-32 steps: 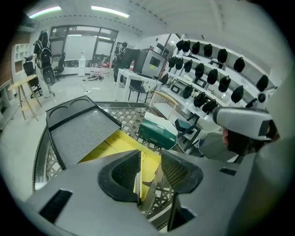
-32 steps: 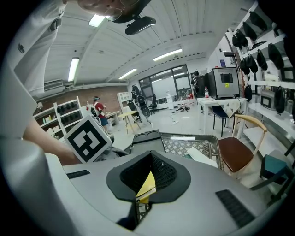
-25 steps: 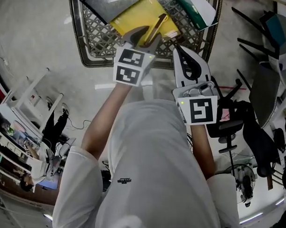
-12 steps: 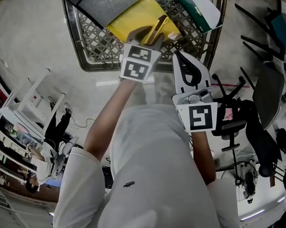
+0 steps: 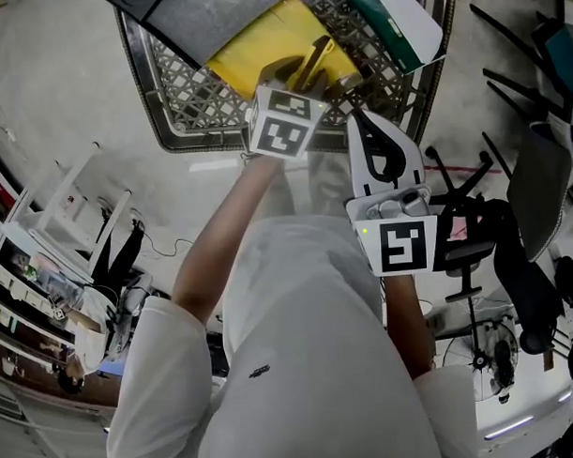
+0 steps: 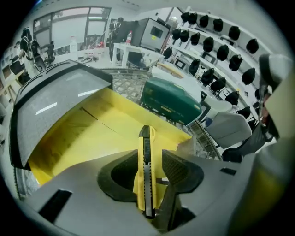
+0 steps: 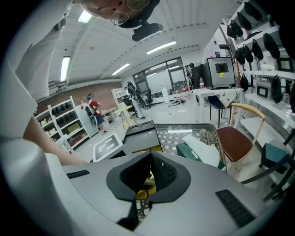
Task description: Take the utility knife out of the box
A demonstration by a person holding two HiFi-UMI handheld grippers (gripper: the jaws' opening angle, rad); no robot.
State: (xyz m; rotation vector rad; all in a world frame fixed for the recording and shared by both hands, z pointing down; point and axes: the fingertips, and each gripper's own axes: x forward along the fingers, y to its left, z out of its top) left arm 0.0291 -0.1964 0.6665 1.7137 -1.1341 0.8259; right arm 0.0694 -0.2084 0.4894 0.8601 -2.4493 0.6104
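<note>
Now: knife clamped in left jaws, over the wire box

Left gripper (image 6: pixel 147 156): jaws closed on the utility knife (image 6: pixel 146 138). The knife stands edge-on between the two black pads (image 6: pixel 118 175), slider track facing the camera. Its rear end sits deep in the throat of the jaws. Its front end sticks out past the fingertips, pointing away from the gripper. One pad presses each flat side, gripping the rear half of the body.

Head view: this gripper reaches forward over the near rim of the wire box (image 5: pixel 146 97), marker cube facing up. The knife shows as a yellow bar beyond the cube, slanting up and to the right, over the box's interior. Beneath it lies a yellow folder (image 5: pixel 252 41); whether knife and folder touch, cannot tell. A grey-and-black folder (image 5: pixel 190 15) overlaps the yellow one on the left. A green-and-white packet (image 5: pixel 392 18) sits at the box's right side.

Right gripper (image 7: pixel 150 159): jaws together, pads meeting at the tips, nothing between them. A sliver of yellow and box mesh shows through the gap lower down, well beyond the jaws. In the head view it is held in front of the person's white shirt (image 5: pixel 309 345), just short of the box's near rim. It is to the right of the left gripper and apart from the knife.
</note>
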